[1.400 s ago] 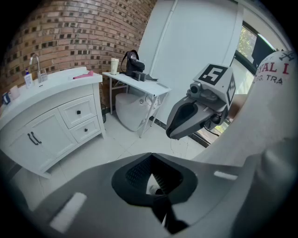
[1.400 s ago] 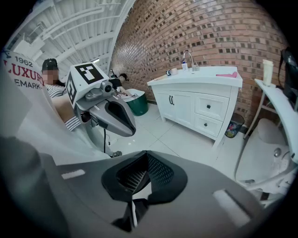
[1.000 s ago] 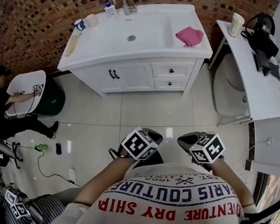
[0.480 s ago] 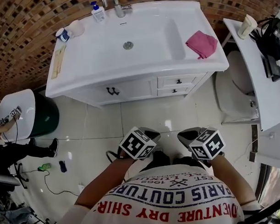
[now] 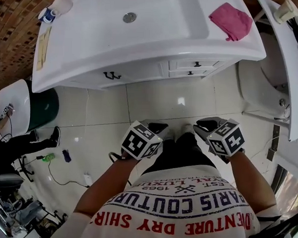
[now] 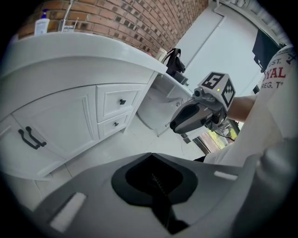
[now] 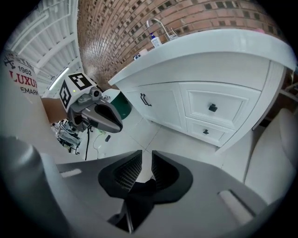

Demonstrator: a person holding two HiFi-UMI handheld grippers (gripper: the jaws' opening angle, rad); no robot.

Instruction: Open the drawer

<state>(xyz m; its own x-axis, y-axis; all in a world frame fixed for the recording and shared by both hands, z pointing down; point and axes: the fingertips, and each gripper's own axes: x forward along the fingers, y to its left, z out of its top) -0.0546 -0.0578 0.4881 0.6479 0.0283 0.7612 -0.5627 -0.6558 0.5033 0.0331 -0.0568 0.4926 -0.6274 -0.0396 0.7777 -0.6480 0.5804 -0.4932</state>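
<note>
- A person in a printed white T-shirt (image 5: 185,210) stands on the tiled floor (image 5: 154,101) facing a white vanity cabinet (image 5: 141,69), a set of tongs in each hand.
- The left tongs (image 5: 156,127) are pressed together, with nothing caught between them.
- The right tongs (image 5: 207,124) are easing apart. A narrow gap shows between their ribbed pads (image 7: 125,171), and only floor is seen through it.
- Both sets are held side by side over the floor, angled down towards the cabinet and well apart from it.
- The upper drawer (image 5: 196,64) and lower drawer (image 5: 189,72) sit stacked at the cabinet's right end, beside the dark door handles (image 5: 111,75). Both drawers lie flush and closed, each with a small dark knob.
- A pink cloth (image 5: 231,20) lies on the white worktop (image 5: 93,46), to the right of the basin (image 5: 142,18).
- A green bin (image 5: 42,110) stands on the floor off the cabinet's left end.
</note>
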